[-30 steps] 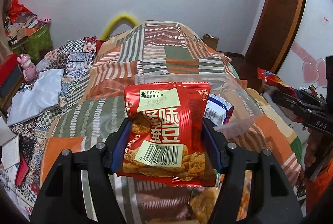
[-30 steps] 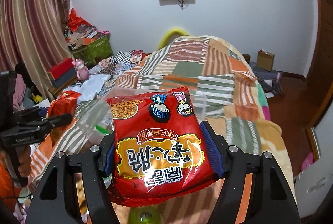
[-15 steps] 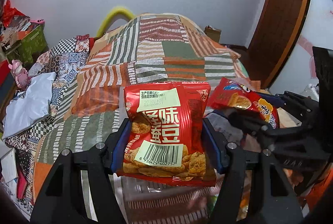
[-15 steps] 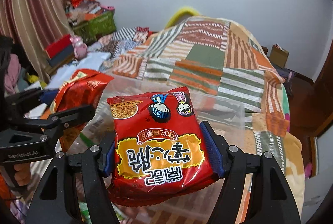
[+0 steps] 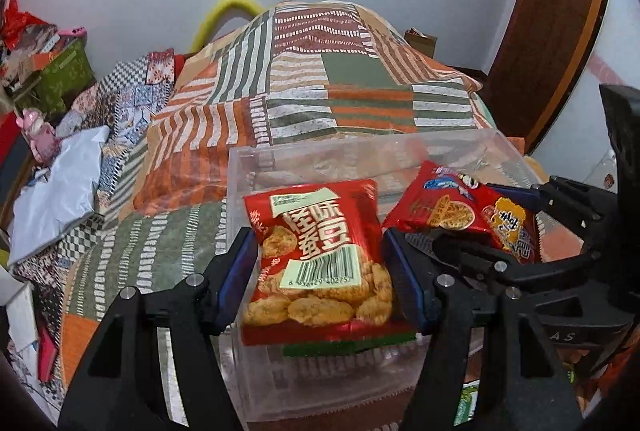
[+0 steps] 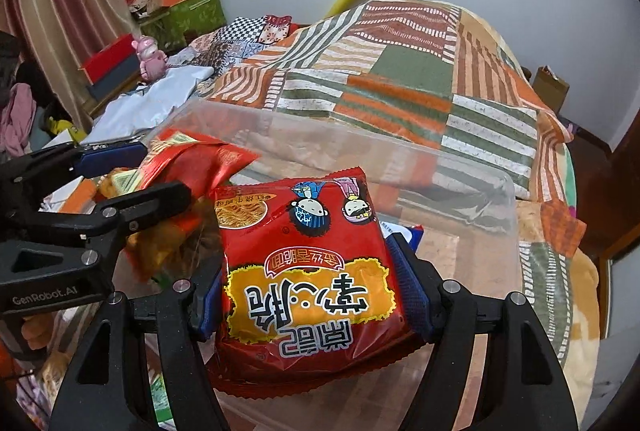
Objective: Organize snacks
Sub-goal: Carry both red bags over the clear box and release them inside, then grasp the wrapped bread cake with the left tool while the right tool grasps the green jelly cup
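Left tongs (image 5: 320, 263) clamp bean-snack packet (image 5: 320, 259); right tongs (image 6: 316, 295) clamp noodle packet (image 6: 308, 287); both over clear bin (image 5: 400, 147), not yet released.

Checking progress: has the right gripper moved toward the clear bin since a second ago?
Yes. The right gripper, shut on its red noodle packet, came down and forward over the clear bin.

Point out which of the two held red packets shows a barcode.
The bean-snack packet in the left tool; the noodle packet shows cartoon faces instead.
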Action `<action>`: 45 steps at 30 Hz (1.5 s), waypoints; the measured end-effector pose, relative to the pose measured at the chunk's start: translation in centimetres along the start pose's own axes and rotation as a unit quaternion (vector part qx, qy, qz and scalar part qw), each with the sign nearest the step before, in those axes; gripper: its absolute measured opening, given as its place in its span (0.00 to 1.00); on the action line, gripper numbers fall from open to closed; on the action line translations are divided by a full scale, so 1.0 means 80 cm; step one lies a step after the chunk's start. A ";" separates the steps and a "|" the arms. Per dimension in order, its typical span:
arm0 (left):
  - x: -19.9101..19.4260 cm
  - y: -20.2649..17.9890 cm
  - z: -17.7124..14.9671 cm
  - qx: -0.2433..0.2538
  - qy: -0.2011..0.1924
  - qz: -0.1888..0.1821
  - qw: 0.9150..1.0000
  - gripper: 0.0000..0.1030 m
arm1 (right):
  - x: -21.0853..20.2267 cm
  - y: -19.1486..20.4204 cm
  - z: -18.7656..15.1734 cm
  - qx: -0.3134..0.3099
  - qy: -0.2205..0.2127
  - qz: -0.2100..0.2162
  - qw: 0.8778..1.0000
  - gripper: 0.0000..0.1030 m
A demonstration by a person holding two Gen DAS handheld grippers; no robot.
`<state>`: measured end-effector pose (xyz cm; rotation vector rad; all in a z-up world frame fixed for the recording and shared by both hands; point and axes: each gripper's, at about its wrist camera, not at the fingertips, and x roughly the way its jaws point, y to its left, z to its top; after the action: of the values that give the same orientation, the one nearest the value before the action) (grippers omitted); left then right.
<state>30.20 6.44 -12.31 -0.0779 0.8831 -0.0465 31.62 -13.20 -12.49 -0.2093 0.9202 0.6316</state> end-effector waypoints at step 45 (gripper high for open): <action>-0.147 0.001 -0.205 -0.017 0.046 -0.019 0.999 0.65 | -0.152 0.033 -0.164 0.022 -0.068 -0.018 0.997 0.73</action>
<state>10.09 6.58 -13.64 -0.1263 0.9744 -0.0711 15.88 -21.78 -10.48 -0.1422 0.7966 0.5838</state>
